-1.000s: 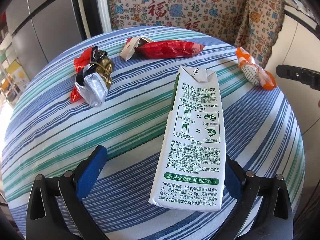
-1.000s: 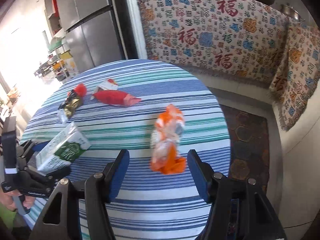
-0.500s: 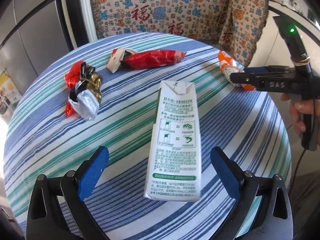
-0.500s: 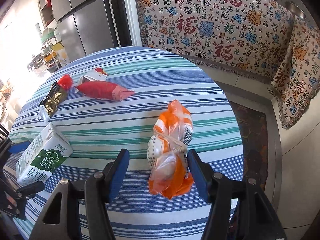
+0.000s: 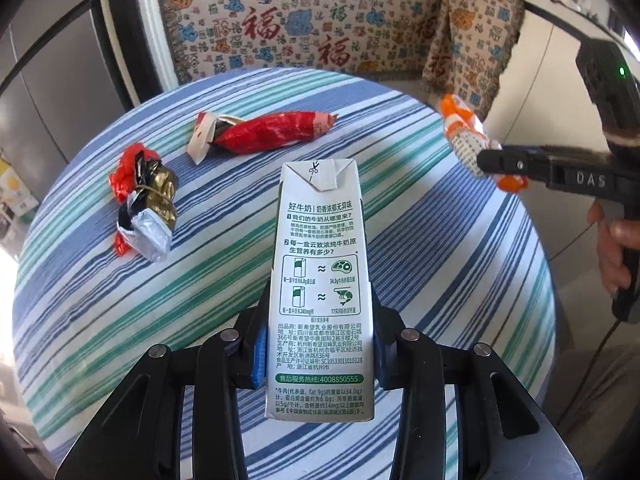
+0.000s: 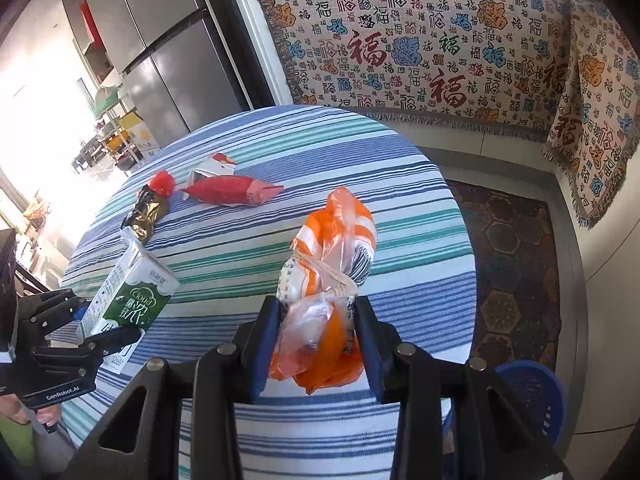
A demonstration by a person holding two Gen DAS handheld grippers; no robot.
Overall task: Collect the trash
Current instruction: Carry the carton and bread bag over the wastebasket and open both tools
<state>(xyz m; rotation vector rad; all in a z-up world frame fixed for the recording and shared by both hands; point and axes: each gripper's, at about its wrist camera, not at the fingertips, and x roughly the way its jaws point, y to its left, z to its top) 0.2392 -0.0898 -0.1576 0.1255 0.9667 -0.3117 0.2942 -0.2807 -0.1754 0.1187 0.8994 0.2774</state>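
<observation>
Left gripper (image 5: 318, 350), frame centre: we see its jaws closing on the milk carton (image 5: 320, 280). Right gripper (image 6: 318, 344), jaws closing, pinches the orange plastic bag (image 6: 328, 280) over the striped tablecloth (image 6: 420, 200).

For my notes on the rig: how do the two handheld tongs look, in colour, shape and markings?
Both tongs are black plastic with silver screws and blue pads. The right tongs carry "DAS" lettering, a green light and a trailing cable. The left tongs read "GenRobot.AI".
</observation>
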